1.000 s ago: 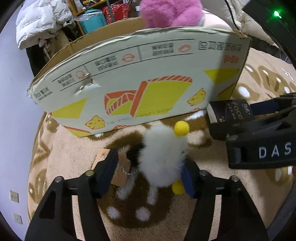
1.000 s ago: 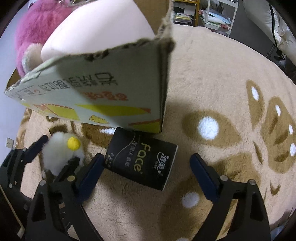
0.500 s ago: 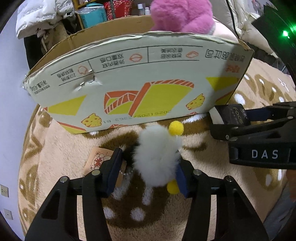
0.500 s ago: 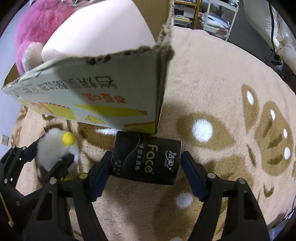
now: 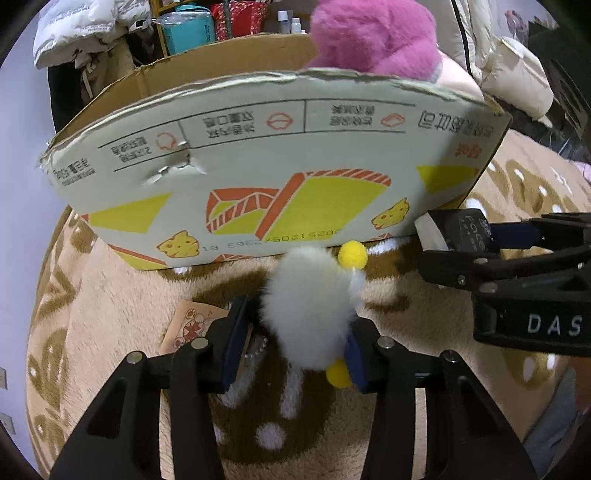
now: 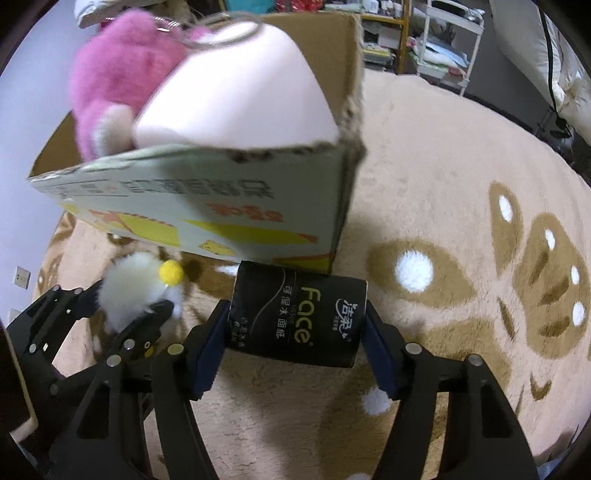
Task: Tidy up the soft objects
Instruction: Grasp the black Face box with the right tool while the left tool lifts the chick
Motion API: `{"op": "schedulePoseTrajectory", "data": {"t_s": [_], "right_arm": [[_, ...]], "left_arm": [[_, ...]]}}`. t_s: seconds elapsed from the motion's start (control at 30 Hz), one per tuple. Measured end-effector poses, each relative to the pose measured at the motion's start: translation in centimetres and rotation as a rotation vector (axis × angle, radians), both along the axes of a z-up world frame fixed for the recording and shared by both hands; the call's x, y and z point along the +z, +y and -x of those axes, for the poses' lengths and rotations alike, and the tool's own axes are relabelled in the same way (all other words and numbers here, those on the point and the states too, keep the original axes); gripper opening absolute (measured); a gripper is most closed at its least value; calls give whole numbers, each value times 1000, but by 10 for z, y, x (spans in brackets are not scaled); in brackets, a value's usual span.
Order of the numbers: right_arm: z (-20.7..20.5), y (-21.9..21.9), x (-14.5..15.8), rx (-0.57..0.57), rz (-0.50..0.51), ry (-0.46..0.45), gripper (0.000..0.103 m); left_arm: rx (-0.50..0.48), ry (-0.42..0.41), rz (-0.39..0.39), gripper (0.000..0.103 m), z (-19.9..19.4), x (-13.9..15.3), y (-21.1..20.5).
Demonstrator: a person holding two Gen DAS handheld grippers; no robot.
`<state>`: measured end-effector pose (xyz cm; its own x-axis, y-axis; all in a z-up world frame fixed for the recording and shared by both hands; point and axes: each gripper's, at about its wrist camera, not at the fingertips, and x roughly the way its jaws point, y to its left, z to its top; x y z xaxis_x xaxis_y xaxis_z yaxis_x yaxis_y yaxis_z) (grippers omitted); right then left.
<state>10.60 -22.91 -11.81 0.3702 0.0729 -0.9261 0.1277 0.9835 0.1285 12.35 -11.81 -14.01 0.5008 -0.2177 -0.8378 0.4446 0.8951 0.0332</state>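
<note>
Two plush toys fill the box; left jaws clamp a pompom, right jaws a tissue pack.

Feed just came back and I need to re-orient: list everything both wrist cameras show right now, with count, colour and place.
White fluffy toy: one, white with yellow pompoms, between the left gripper's fingers, in front of the box.
Paper tag: one, tan with red print, on the rug beside the toy.
Tissue pack: one, black, at the box's near right corner.
Cardboard box: one, white-yellow print, open top, on the rug.
Pink plush: one, pink, inside the box.
Pale pink cushion: one, inside the box beside the plush.
Rug: one, beige with brown-white pattern.
Left gripper: black, closed on the toy.
Right gripper: black, closed on the tissue pack.
</note>
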Motion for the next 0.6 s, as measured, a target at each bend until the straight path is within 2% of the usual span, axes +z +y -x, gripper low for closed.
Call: {"op": "schedulePoseTrajectory", "data": {"t_s": [0.33,0.6], "right_arm": [[18,1,14,25,-3,-54,71],[44,2,54,63,14,-226,71]], "left_arm": [[35,-52,8,45,3,19,15],[59,-106,34,44,22,42,18]]}}
